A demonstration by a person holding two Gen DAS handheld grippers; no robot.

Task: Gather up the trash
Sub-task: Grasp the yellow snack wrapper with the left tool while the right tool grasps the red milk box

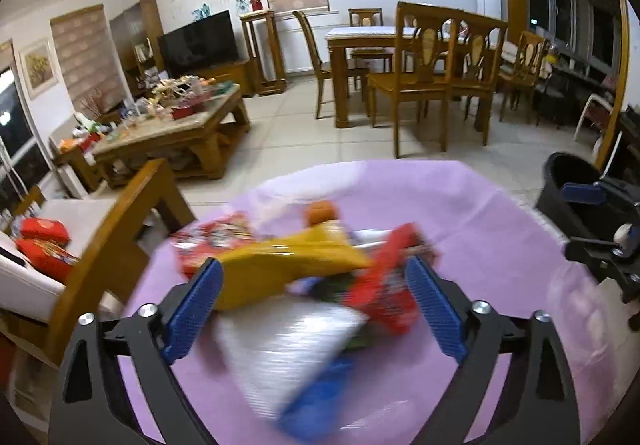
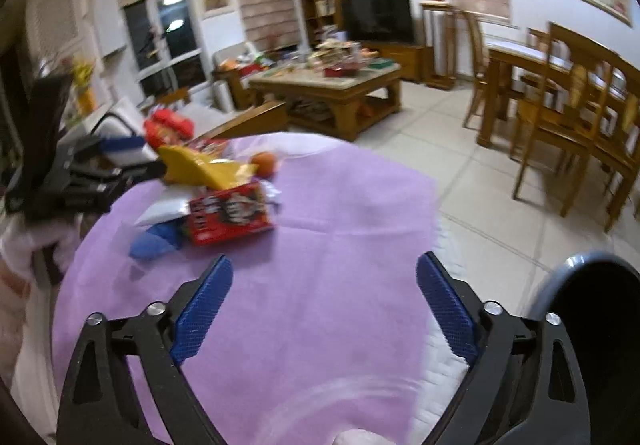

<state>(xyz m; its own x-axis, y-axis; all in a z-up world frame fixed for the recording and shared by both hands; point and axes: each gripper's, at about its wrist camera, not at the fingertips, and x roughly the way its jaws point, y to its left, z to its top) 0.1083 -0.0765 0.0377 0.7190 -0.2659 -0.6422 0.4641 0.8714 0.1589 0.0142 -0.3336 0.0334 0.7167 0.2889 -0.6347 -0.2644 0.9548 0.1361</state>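
Note:
A heap of wrappers lies on the purple cloth [image 1: 460, 205]: a yellow bag [image 1: 280, 269], a red packet [image 1: 384, 293], a silver-and-blue packet [image 1: 288, 357], and an orange fruit [image 1: 320, 213] behind. My left gripper [image 1: 316, 309] is open with its jaws either side of the heap, close over it. In the right wrist view the heap sits at the left: yellow bag [image 2: 200, 167], red packet [image 2: 228, 217], orange fruit [image 2: 265, 163]. My right gripper [image 2: 324, 309] is open and empty over bare cloth [image 2: 320, 245]. The left gripper [image 2: 132, 161] shows beside the heap.
A black bin [image 1: 568, 189] stands right of the table and shows at the right wrist view's lower right [image 2: 592, 309]. Wooden dining chairs [image 1: 420, 85] and a cluttered coffee table [image 1: 172, 125] stand beyond on the tiled floor. A wooden armrest [image 1: 120, 237] lies left.

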